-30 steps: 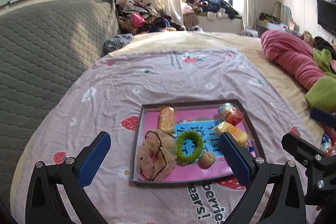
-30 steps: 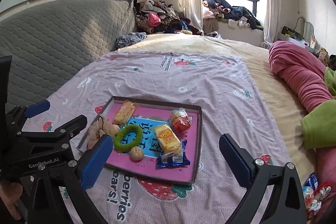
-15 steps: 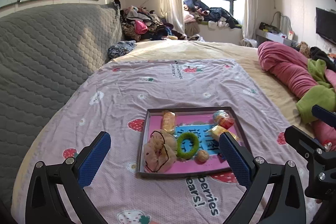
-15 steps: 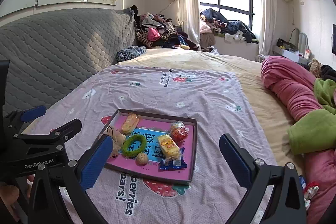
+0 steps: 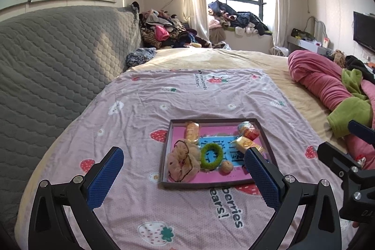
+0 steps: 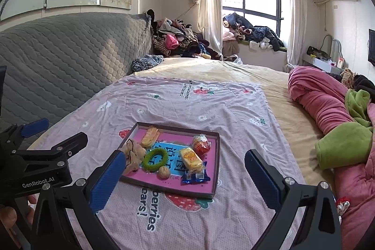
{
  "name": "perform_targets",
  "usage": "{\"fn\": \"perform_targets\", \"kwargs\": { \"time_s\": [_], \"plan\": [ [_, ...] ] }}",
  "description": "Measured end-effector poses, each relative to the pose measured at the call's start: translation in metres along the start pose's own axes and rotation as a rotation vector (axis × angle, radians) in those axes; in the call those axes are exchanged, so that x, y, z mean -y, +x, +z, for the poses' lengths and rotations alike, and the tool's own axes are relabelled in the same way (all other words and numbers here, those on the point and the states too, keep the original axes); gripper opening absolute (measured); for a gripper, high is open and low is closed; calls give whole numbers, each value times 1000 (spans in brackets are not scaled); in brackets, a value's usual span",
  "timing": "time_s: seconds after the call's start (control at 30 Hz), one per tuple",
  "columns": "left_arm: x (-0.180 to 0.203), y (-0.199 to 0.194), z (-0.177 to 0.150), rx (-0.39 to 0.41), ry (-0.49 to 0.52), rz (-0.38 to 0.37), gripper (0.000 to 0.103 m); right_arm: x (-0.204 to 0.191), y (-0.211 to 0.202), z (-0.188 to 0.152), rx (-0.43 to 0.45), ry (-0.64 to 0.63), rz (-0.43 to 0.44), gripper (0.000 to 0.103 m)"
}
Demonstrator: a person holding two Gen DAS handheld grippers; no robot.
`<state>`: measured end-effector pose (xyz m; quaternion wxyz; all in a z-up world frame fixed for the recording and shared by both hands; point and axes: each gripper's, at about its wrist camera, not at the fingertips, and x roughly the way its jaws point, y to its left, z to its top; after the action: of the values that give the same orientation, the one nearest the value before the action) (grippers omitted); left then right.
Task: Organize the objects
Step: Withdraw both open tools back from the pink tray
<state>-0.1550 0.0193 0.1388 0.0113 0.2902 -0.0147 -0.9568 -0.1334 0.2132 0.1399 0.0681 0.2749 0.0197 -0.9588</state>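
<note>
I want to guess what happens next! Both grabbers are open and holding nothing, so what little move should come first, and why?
Probably bring the right gripper forward and down toward the tray. Both it and the left gripper hang open, well short of the tray, and the blue wrapped snack lies at the tray's near right, on its side.

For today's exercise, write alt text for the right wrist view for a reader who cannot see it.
A shallow box on a strawberry-print bedsheet holds snack packets, a green hair tie, a walnut and a beige scrunchie. The right tongs frame it, open and empty.
</note>
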Motion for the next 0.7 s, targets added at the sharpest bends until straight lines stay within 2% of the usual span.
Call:
{"fn": "perform_targets", "kwargs": {
  "time_s": [0.7],
  "plan": [
    [-5,-32,-28,-7,3,3,103,-2,-31,-20,-9,8,-22,102]
  ]
}}
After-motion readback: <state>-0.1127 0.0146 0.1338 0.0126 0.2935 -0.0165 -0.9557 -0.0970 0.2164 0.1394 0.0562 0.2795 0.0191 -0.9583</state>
